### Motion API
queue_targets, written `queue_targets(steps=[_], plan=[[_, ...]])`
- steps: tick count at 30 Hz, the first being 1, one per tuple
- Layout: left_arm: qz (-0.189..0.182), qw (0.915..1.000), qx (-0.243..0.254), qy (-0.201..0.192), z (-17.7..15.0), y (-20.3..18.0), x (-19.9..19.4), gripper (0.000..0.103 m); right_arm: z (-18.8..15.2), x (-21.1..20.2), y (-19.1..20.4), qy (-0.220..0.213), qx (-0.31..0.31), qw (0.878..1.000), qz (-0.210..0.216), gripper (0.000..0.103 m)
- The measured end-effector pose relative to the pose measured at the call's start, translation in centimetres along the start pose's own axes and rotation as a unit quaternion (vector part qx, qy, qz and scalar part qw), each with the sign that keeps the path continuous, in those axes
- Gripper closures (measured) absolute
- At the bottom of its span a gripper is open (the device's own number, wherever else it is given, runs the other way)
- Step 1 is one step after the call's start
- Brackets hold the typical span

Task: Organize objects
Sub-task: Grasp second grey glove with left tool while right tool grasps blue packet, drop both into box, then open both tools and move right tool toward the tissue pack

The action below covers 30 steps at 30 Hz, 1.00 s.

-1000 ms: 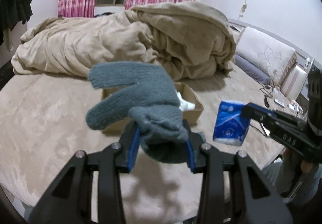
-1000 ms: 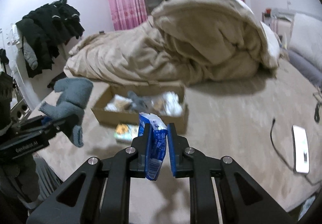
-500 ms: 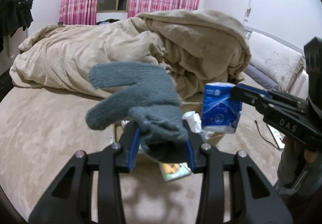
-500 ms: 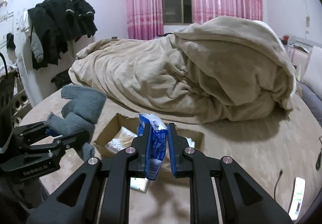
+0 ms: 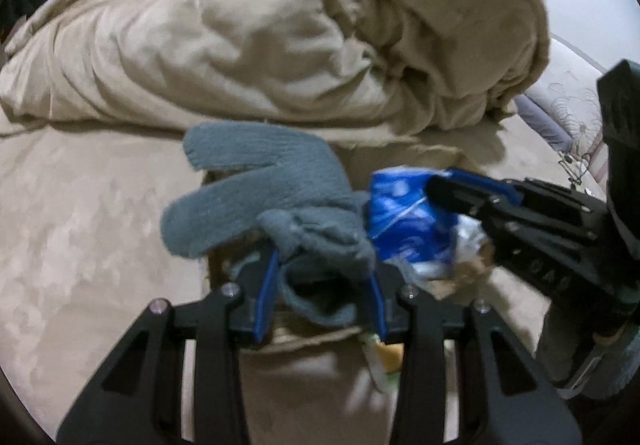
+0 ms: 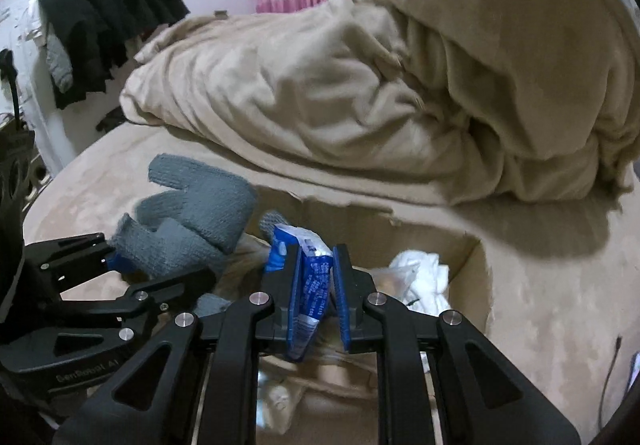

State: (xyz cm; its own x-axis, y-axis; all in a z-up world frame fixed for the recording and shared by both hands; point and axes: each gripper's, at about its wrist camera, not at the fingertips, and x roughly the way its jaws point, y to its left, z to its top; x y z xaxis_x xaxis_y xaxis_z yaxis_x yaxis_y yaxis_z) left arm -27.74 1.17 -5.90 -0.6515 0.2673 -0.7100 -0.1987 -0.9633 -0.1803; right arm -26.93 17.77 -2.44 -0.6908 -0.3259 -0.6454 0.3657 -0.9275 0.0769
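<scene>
My left gripper (image 5: 322,277) is shut on a grey knitted glove (image 5: 256,193) and holds it over the near left part of an open cardboard box (image 6: 476,265). My right gripper (image 6: 318,277) is shut on a blue tissue pack (image 6: 314,285) and holds it over the box's middle. In the left wrist view the tissue pack (image 5: 408,221) sits just right of the glove, held by the right gripper (image 5: 460,193). In the right wrist view the glove (image 6: 192,213) and the left gripper (image 6: 120,265) are at the left.
The box stands on a beige bed and holds white crumpled material (image 6: 420,277) and other small items. A heaped beige duvet (image 5: 320,37) lies right behind it. A small packet (image 5: 384,357) lies by the box's near edge. Dark clothes (image 6: 108,17) hang at the left wall.
Both grippers have moved forward and down, from in front of the box to over it, each still holding its item. The glove and tissue pack are now close together.
</scene>
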Motion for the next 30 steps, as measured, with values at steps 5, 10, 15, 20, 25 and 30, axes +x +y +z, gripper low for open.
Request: queue_targets(steps=[5,10,15,20,25,30], plan=[[0.016,0.9997,0.016,0.002,-0.1,-0.7,0.3,0.059,-0.4,1.3,-1.8,0.017,0.037,0.999,0.012,0.064],[0.026,0.9995,0.016,-0.007,0.0,-1.5,-1.8,0.037,-0.5,-0.1,-2.1,0.003,0.052,0.999,0.008,0.037],[0.027,0.9984,0.033,-0.035,-0.2,-2.8,-5.9,0.026,-0.1,-3.8,-1.8,-0.032,0.054,0.998,-0.014,0.016],[0.032,0.9969,0.019,-0.069,-1.1,-2.8,-11.3,0.023,-0.2,-8.5,-1.2,-0.057,0.060,0.996,-0.023,0.016],[0.019,0.9935,-0.013,-0.112,-3.0,-2.4,-17.1,0.011,-1.8,-12.3,0.1,-0.072,0.068,0.995,-0.027,0.016],[0.032,0.9903,-0.033,-0.131,-6.2,-1.4,-20.3,0.008,-4.4,-14.7,1.5,-0.071,0.069,0.995,-0.031,0.016]])
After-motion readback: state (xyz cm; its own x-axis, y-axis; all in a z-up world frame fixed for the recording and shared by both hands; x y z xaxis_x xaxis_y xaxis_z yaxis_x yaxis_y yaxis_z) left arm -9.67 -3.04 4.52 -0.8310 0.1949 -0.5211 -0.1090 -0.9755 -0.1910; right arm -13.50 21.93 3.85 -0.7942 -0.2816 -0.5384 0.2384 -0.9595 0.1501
